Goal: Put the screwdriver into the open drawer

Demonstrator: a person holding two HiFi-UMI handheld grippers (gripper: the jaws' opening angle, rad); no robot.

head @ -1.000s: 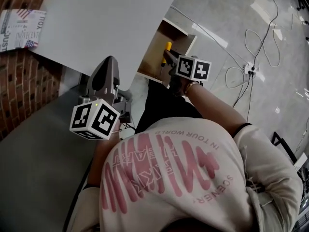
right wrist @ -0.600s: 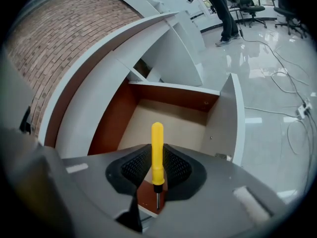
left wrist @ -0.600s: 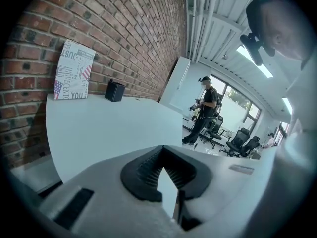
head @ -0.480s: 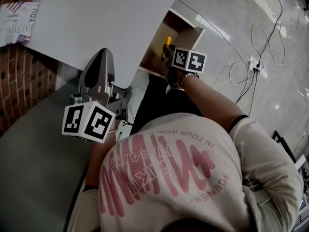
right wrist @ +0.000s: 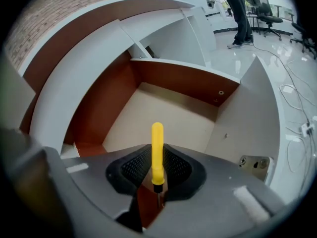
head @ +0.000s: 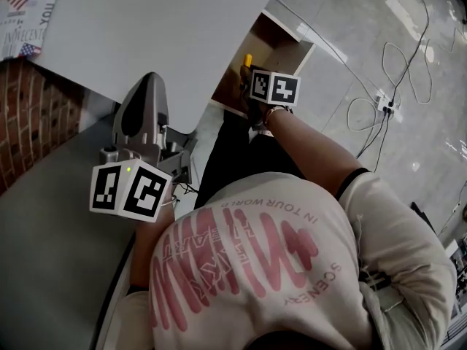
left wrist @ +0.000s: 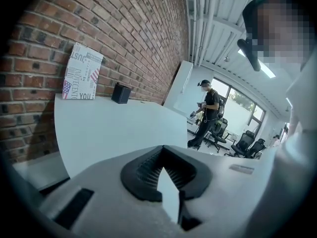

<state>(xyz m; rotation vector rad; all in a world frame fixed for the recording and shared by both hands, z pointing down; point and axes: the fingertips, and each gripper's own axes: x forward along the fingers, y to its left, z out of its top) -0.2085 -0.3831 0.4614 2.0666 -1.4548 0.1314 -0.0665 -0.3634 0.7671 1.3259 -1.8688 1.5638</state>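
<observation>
A yellow-handled screwdriver (right wrist: 157, 150) stands upright between the jaws of my right gripper (right wrist: 157, 157), which is shut on it near the base of the handle. Below it lies the open drawer (right wrist: 184, 81), its pale wooden floor bare. In the head view the right gripper (head: 248, 77) hangs over the drawer (head: 276, 41), with the yellow screwdriver (head: 247, 61) poking out past its marker cube. My left gripper (head: 148, 86) is held low beside the white table's edge. Its jaws (left wrist: 162, 156) meet at the tips with nothing between them.
The white table (head: 146, 28) overhangs the drawer on the left. A printed box (left wrist: 81, 73) and a small black box (left wrist: 121, 93) stand against the brick wall. Cables and a power strip (head: 384, 102) lie on the floor to the right. A person (left wrist: 205, 114) stands far off near office chairs.
My right gripper has sunk toward the drawer with the screwdriver still in it. The left gripper has drifted slightly lower and to the left.
</observation>
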